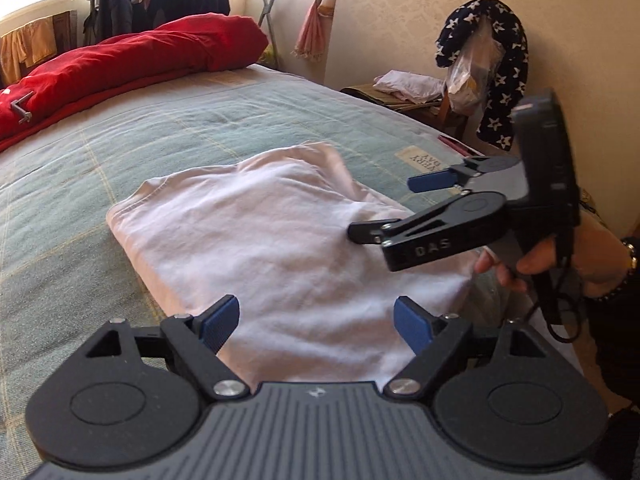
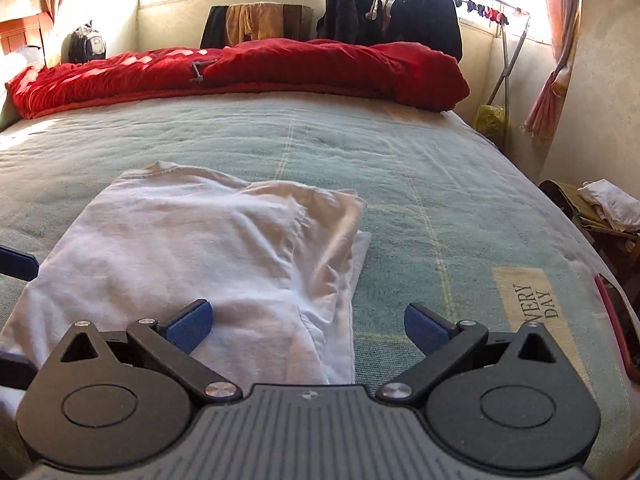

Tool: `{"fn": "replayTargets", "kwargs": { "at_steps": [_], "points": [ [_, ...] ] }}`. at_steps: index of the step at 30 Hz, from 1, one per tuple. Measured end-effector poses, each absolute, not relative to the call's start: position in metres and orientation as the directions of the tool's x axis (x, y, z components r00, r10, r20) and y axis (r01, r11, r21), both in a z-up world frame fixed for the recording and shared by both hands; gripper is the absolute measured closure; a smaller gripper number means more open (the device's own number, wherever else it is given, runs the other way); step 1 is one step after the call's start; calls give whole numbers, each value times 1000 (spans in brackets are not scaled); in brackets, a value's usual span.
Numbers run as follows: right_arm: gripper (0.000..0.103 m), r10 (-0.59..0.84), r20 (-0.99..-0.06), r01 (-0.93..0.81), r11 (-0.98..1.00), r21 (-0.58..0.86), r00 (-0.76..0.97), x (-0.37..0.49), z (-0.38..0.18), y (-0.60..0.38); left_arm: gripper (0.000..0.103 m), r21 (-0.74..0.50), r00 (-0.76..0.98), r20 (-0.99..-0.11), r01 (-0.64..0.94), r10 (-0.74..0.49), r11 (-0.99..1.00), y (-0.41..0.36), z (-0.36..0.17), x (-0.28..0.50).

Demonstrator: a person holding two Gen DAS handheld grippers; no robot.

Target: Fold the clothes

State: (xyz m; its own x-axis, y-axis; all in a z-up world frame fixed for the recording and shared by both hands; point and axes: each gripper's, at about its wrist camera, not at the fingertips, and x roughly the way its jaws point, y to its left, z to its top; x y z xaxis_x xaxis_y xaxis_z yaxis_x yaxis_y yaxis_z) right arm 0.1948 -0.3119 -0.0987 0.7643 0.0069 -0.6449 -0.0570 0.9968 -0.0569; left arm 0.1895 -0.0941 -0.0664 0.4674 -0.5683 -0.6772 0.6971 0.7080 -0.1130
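Soft white garment (image 1: 280,240) lies folded, roughly rectangular.

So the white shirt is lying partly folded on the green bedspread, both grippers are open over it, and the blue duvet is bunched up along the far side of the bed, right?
Not quite: the duvet bunched along the far side is red, not blue, as the right wrist view shows. The rest holds: the white shirt lies partly folded on the green bedspread, with the left gripper and right gripper open over it.

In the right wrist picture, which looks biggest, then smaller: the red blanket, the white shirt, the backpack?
1. Red blanket and white shirt: look alike; the shirt is nearer, so unsure.
2. Backpack: smallest, though far away.
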Motion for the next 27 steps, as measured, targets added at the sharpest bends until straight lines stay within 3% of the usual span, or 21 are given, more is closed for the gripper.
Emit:
{"fn": "replayTargets", "kwargs": {
  "at_steps": [5, 14, 22, 27],
  "points": [
    [0, -4, -670, -36, 998, -47, 742, 180, -103, -318, 17, -102, 430, -727, 703, -535, 704, -99, -85, 173],
    [0, 3, -676, -54, 997, -55, 737, 155, -85, -313, 17, -64, 433, -693, 759, -577, 648, -110, -70, 133],
    [0, 17, -724, -93, 993, -65, 689, 142, -93, -300, 17, -86, 415, -731, 732, -542, 676, -105, -87, 119],
    [0, 12, -736, -86, 994, -63, 677, 134, -96, -301, 16, -103, 436, -709, 714, -555, 692, -95, -80, 111]
  ]
}}
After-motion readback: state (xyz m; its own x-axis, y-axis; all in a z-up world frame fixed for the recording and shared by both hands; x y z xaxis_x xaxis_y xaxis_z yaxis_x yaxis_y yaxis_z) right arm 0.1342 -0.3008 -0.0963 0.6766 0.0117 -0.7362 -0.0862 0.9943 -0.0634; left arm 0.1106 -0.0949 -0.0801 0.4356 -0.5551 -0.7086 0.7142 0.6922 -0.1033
